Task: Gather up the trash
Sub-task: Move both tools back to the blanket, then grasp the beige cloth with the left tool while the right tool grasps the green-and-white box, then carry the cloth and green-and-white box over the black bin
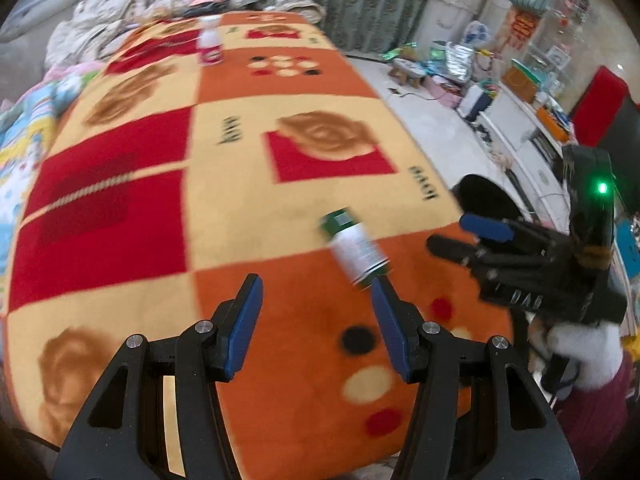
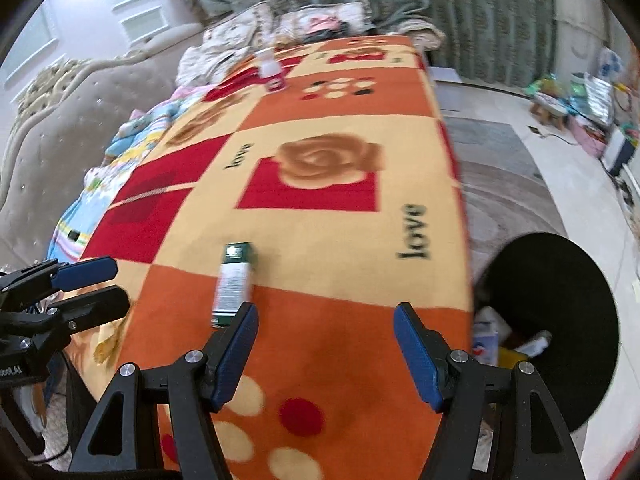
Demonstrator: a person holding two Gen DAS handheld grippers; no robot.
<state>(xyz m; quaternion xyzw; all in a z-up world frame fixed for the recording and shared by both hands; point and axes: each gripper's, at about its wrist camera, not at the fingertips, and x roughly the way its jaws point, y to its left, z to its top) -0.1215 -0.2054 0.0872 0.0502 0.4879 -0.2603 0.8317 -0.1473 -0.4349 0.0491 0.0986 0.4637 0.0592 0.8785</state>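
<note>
A green-and-white bottle [image 1: 354, 250] [image 2: 234, 284] lies on its side on the orange, red and yellow blanket [image 1: 224, 208] [image 2: 344, 224]. A white bottle with a pink label [image 1: 210, 46] [image 2: 272, 70] stands far back on the blanket. My left gripper [image 1: 318, 320] is open and empty, and the lying bottle is just past its right fingertip. My right gripper [image 2: 326, 320] is also open and empty, with that bottle just beyond its left fingertip. Each gripper shows in the other's view: the right gripper [image 1: 480, 236] and the left gripper [image 2: 88, 284].
A black round bin [image 2: 560, 280] [image 1: 484, 196] stands on the floor beside the bed's right edge, with some packaging [image 2: 490, 344] inside. Pillows and bedding [image 1: 132, 4] pile at the far end. Clutter lines the far wall [image 1: 460, 60]. A grey rug [image 2: 500, 184] covers the floor.
</note>
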